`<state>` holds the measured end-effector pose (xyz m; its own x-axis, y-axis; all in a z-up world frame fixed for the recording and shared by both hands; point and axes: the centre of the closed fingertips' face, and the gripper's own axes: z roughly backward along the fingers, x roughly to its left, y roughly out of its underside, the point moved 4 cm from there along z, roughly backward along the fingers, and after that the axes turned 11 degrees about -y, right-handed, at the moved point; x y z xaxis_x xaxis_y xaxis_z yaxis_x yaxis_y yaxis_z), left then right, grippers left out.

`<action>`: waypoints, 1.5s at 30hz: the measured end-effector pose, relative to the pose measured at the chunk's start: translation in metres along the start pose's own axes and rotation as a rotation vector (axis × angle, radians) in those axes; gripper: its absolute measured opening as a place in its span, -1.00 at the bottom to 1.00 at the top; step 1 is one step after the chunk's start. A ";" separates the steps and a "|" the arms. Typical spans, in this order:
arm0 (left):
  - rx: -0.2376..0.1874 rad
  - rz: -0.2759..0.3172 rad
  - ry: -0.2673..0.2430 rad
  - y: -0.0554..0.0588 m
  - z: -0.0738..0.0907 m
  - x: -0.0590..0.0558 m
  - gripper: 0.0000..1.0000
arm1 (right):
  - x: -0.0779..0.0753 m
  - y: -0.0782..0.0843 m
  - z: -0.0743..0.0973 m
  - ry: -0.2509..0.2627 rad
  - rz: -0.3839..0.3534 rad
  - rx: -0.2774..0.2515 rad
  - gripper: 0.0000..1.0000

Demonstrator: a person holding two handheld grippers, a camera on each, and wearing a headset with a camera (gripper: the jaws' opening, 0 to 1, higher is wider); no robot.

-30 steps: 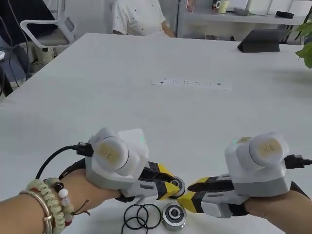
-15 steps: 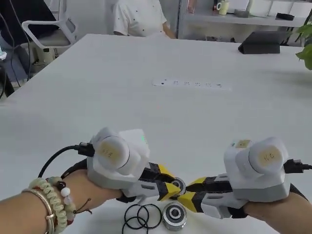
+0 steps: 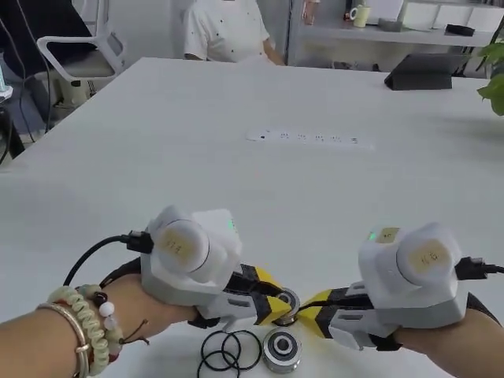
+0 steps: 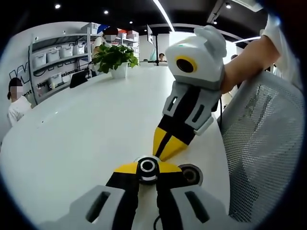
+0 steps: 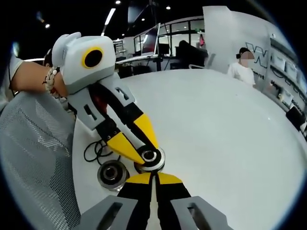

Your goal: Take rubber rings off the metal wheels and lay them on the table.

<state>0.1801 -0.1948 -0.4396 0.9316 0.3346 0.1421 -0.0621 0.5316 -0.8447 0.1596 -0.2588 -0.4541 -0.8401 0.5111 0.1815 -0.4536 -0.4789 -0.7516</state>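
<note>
Gripping a metal wheel (image 4: 147,166) in the left tool (image 3: 272,305), low at the bench (image 3: 236,181), to steady it. Pressing the right tool's (image 5: 152,178) closed tips against its rim, probably to catch the rubber ring (image 5: 163,156). Alongside, a second wheel (image 3: 281,346) and loose rings (image 3: 228,349).

One wheel (image 3: 285,302), a small steel disc with a dark centre, is pinched by its rim between the left gripper's (image 3: 278,308) jaws. A second wheel (image 3: 281,349) lies flat on the table (image 3: 236,197) at its 6 o'clock. Three thin black rings (image 3: 228,350) lie flat and overlapping at the second wheel's 9 o'clock.
</note>
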 end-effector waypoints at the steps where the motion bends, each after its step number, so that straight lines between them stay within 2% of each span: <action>1: 0.000 -0.002 0.000 0.000 0.000 0.000 -0.85 | 0.000 0.000 0.000 0.004 -0.005 0.001 -1.00; 13: -0.003 -0.010 0.004 0.001 0.001 0.000 -0.85 | -0.004 0.001 0.002 0.018 -0.150 -0.029 -1.00; 22: -0.002 -0.008 0.001 0.001 0.001 0.001 -0.86 | -0.006 0.000 0.004 0.029 -0.173 -0.051 -1.00; 25: -0.001 -0.009 -0.001 0.001 0.001 0.001 -0.86 | -0.009 -0.006 0.008 0.034 -0.204 -0.100 -1.00; 26: -0.001 -0.007 -0.001 0.001 0.001 0.001 -0.86 | -0.008 -0.009 0.008 0.020 -0.228 -0.125 -1.00; 28: -0.002 -0.006 -0.001 0.001 0.001 0.001 -0.86 | -0.008 -0.007 0.008 0.021 -0.223 -0.114 -1.00; 33: 0.000 -0.004 -0.006 0.001 0.001 0.001 -0.86 | -0.005 -0.010 0.006 0.010 -0.241 -0.128 -1.00; 37: 0.001 -0.013 -0.009 0.001 0.001 0.001 -0.86 | -0.004 -0.012 0.006 0.026 -0.215 -0.109 -1.00; 45: -0.007 -0.026 -0.005 0.000 0.000 0.001 -0.85 | -0.003 -0.015 0.007 0.021 -0.214 -0.109 -1.00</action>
<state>0.1811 -0.1941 -0.4397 0.9310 0.3248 0.1665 -0.0355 0.5345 -0.8444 0.1666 -0.2576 -0.4392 -0.7214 0.6078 0.3319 -0.5853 -0.2789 -0.7613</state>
